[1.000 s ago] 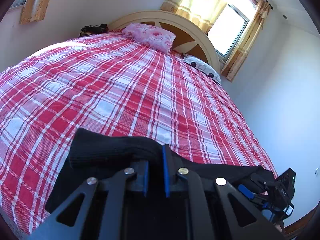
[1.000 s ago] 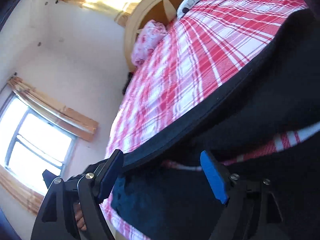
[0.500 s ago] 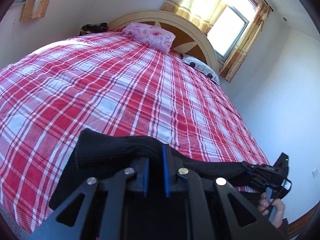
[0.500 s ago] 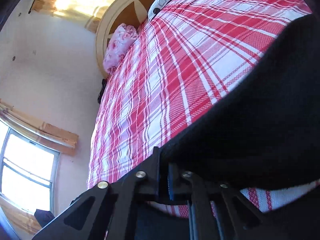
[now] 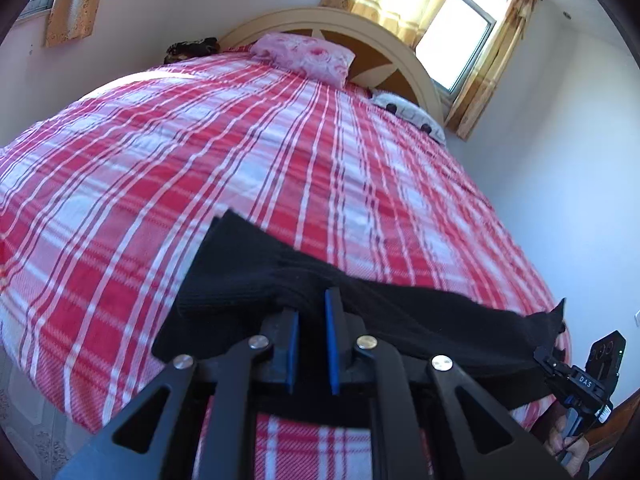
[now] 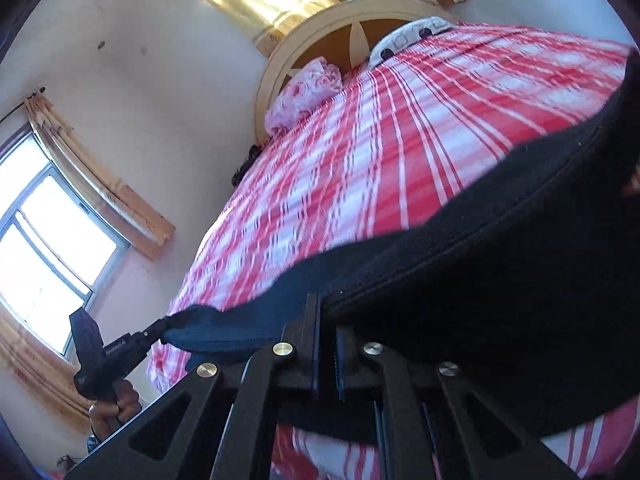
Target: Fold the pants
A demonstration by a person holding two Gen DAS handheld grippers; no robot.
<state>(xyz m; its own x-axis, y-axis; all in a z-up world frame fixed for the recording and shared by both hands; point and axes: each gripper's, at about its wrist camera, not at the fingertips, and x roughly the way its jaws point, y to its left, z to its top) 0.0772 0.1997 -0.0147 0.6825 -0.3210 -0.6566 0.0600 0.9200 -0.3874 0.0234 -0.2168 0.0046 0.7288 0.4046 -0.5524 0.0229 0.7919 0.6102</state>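
Observation:
Black pants point(image 5: 256, 280) lie at the near edge of the bed on the red and white plaid cover point(image 5: 240, 152). My left gripper point(image 5: 310, 308) is shut on a bunched end of the pants and holds it lifted off the cover. My right gripper point(image 6: 326, 312) is shut on the other edge of the pants point(image 6: 480, 264), which stretch taut between the two. The right gripper also shows in the left wrist view point(image 5: 560, 360), at the far right, and the left gripper shows in the right wrist view point(image 6: 160, 330), at the lower left.
A pink floral pillow point(image 5: 306, 58) and a white patterned pillow point(image 5: 408, 114) lie by the curved headboard point(image 5: 360, 32). A dark bundle point(image 5: 190, 48) sits at the bed's far left corner. Windows with curtains point(image 5: 456, 52) are behind.
My right gripper has closed on the pants edge. Both grippers have lifted the pants, pulling them taut above the cover; the bunched end at my left gripper now hangs higher.

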